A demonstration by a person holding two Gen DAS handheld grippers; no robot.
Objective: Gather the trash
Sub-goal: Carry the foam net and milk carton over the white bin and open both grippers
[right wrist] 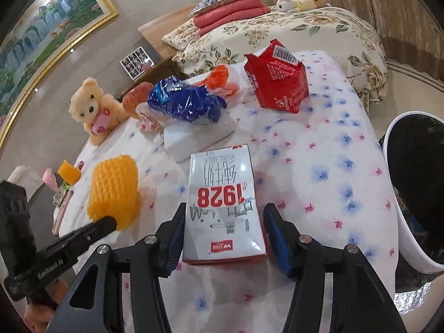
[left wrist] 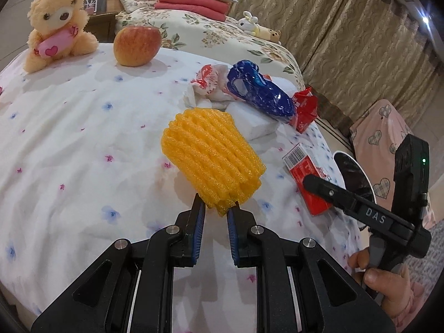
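A: Left cam first. What's the left gripper [left wrist: 216,208] got?

B: It pinches the near end of the yellow foam net [left wrist: 212,158]. Jaws are closed on it, w/ the net sticking up and away over the flowery bed cover [left wrist: 69,138].

A: What's past it?

B: A blue plastic bag [left wrist: 260,94] on a white block [left wrist: 256,122], and a red wrapper [left wrist: 305,108] just right of the bag. Far left sit a teddy bear [left wrist: 55,25] and an apple [left wrist: 137,45]. The milk carton [left wrist: 308,177] lies at the right, w/ one finger of the right gripper across it.

A: Now right cam.

B: The right gripper [right wrist: 224,236] has its jaws open, one on each side of the milk carton [right wrist: 224,202]. Left pad looks to touch it, right pad is apart. Carton lies flat on the cover.

A: And the bin?

B: The trash bin [right wrist: 416,183] is at the right, beside the bed. The foam net [right wrist: 113,188] is at the left. The red wrapper [right wrist: 277,80] stands far behind the carton.
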